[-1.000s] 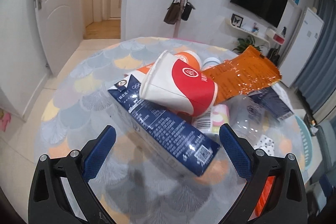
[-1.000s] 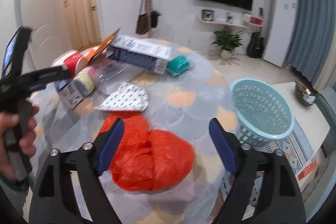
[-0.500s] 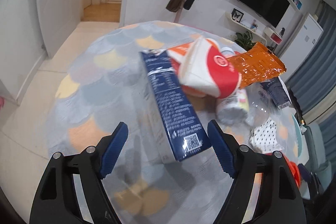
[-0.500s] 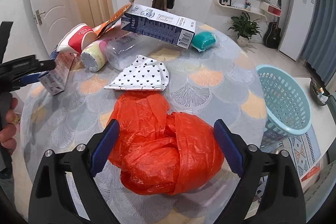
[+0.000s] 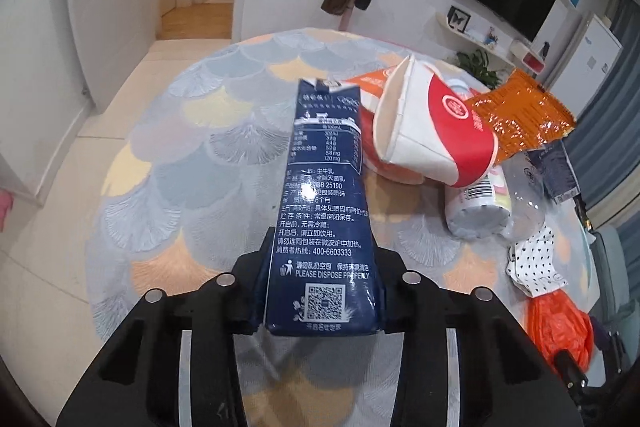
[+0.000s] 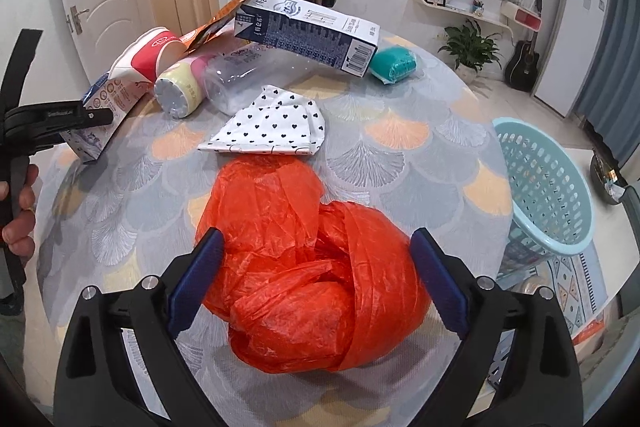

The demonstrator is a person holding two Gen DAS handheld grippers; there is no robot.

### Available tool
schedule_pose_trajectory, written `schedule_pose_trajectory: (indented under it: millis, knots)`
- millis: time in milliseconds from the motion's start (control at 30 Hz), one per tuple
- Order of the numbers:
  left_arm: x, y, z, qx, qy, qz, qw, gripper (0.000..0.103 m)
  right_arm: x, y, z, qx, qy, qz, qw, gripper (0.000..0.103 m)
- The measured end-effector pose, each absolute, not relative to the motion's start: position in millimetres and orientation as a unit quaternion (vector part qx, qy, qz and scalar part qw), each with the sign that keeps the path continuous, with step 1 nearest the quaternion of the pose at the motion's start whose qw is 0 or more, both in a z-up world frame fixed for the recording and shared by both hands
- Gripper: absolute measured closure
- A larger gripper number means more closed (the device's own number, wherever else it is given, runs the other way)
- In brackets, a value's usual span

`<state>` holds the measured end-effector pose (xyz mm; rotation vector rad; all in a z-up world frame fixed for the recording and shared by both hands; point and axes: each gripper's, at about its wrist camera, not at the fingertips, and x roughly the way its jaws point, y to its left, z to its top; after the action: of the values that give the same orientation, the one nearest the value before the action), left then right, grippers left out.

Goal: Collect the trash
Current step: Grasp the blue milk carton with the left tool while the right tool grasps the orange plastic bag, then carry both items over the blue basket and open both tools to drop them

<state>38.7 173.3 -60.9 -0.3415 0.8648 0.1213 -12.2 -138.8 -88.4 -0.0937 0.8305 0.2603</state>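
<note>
Fingers (image 5: 256, 291) of left gripper (image 5: 322, 301) clamped on carton (image 5: 324, 203) base, above table (image 5: 168, 163); right gripper (image 6: 316, 283) spread wide around bag (image 6: 304, 275): light, soft, slippery, probably best pinched at bunched folds, basket (image 6: 544, 187) beside.

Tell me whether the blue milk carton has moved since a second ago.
Yes. The blue milk carton swung out from under the red-and-white paper cup, now clamped in the left hand-held gripper.
</note>
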Motion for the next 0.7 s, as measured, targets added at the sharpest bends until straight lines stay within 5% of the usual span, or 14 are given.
schedule_pose_trajectory:
  millis: [167,400,700]
  knots:
    - [7.0,182.4,-44.0,-0.187,0.37,0.069,0.908,0.067,-10.7,-137.1,-91.3,-0.042,0.415,0.134,0.899,0.015]
    - [-31.7,175.5,3.8,-0.189,0.287,0.053,0.938,0.067,-25.4,-127.5,-79.3,-0.058,0.405,0.174,0.896,0.061]
    - [-10.4,93.7,61.8,-0.124,0.236,-0.048,0.963,0.067,-38.9,-138.5,-24.2,-0.039,0.327,0.186,0.926,0.068]
